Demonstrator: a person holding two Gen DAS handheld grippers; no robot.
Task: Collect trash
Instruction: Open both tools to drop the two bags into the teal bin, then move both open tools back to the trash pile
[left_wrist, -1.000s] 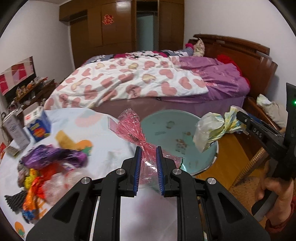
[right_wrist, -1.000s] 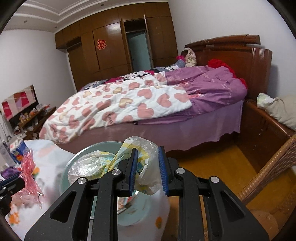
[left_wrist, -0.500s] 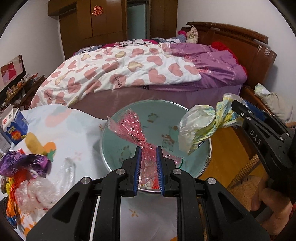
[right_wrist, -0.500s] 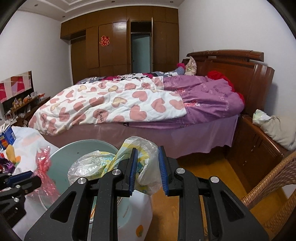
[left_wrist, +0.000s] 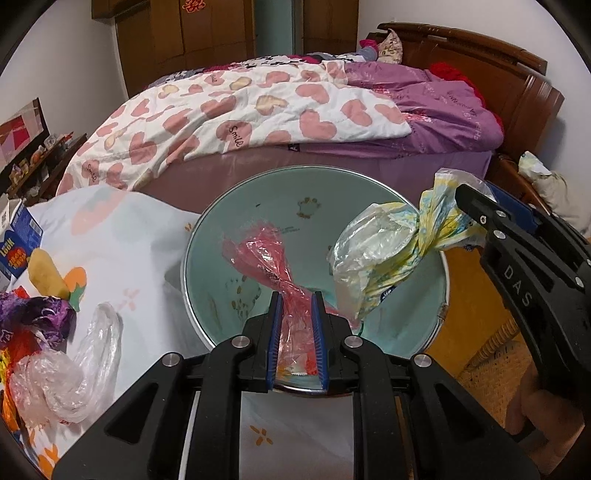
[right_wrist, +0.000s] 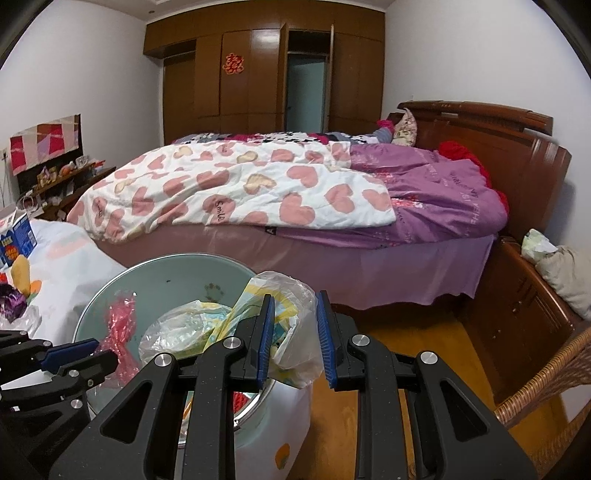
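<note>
Both your loads are over the basin (left_wrist: 207, 236) now. A second ago the left wrist view showed the pale green bowl well ahead of you, off the edge of the table; now its rim fills the middle of that view and the pink wrapper (left_wrist: 273, 266) hangs right above its floor. So the carry is about done, and what's left looks like the drop.

Your left gripper (left_wrist: 295, 328) is clenched on the twisted waist of the pink wrapper, blue pads pinching it, the crinkled top fanning out over the bowl. Your right gripper (right_wrist: 293, 332) has come in too, with the clear and yellow printed bag (right_wrist: 258, 317) between its pads. From its own camera the pads look set wider than the left pair, and I can't quite tell whether they have begun to ease off or the bulk of the bag is just holding them apart. From the left view the bag dangles at the bowl's right side, near the rim, so I'd judge it could brush the edge if let go there.

Plenty remains on the tablecloth (left_wrist: 122, 236): a clear plastic bag (left_wrist: 70, 369), a purple wrapper (left_wrist: 37, 314) and more bright scraps at the left edge.
</note>
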